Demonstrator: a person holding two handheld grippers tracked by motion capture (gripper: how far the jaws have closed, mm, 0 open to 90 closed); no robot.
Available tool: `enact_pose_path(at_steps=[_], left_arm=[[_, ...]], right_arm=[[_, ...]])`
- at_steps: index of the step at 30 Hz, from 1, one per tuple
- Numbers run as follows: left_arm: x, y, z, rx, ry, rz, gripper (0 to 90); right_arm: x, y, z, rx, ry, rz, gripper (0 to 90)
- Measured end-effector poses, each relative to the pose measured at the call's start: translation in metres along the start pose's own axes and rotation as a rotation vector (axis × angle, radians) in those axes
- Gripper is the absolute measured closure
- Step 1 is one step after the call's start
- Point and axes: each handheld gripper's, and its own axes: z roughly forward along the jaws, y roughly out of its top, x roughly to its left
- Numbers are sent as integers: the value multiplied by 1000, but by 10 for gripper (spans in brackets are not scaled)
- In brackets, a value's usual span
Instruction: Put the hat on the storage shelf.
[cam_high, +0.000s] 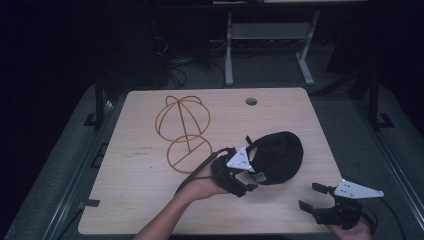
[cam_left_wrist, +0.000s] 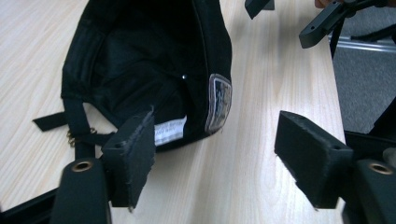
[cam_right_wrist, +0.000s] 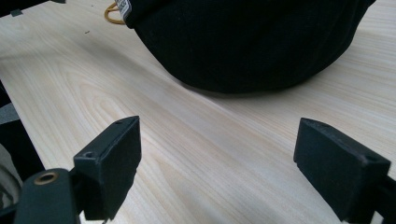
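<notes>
Your left tongs (cam_high: 248, 172) gape at the black fabric cap (cam_high: 277, 156) lying mid-worktop, rim between the pads, ungripped. Next, I'd say: close on it. Right tongs (cam_high: 312, 196) wait open, near right.

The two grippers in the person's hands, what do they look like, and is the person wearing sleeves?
Both are black two-jaw tools. The left gripper and the right gripper each carry a pale grey three-cornered plate with small dark holes on top. The pads are flat rectangular black blocks with slightly frayed edges, and brass-coloured eyelets sit behind them. A black cable trails from each gripper. The forearms are bare, with no sleeves in view.
</notes>
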Motion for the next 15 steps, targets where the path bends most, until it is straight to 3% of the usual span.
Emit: enact_pose_path(at_steps=[7, 15], left_arm=[[4, 6, 10, 24, -29, 9, 404], [10, 17, 23, 95, -61, 19, 486]], right_arm=[[-2, -1, 0, -1, 3, 7, 146], [-2, -1, 0, 2, 6, 4, 146]])
